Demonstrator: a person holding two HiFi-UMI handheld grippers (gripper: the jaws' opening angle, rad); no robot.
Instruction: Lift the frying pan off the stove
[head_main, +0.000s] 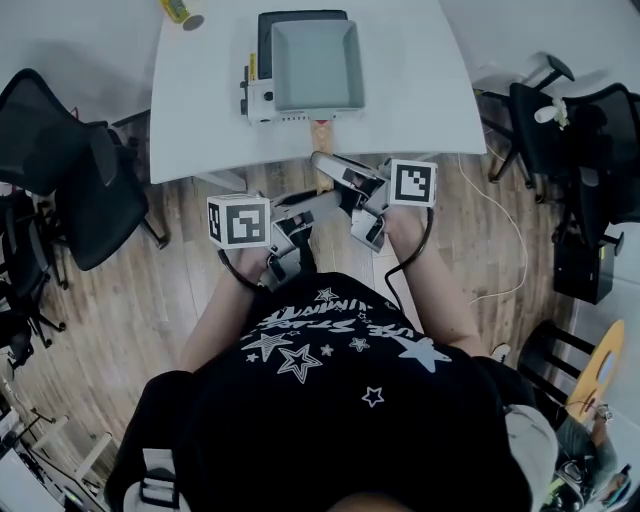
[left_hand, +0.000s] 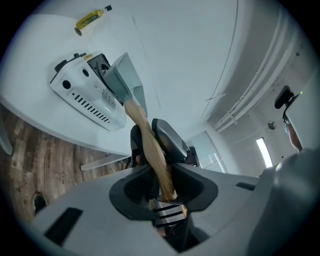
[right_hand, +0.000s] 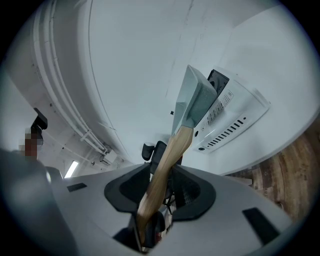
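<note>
Left tongs (left_hand: 162, 184) and right tongs (right_hand: 151, 196) both clamp the stiff wooden handle (left_hand: 149, 144); the frying pan (head_main: 316, 62) probably feels front-heavy.

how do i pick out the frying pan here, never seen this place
Find the white table; a white stove sits near its front edge. The frying pan lies on top: square, grey, with a wooden handle jutting past the table edge.

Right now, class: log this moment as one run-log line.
left gripper: shut on wooden handle | right gripper: shut on wooden handle | frying pan: above stove | lift-off: cannot tell
</note>
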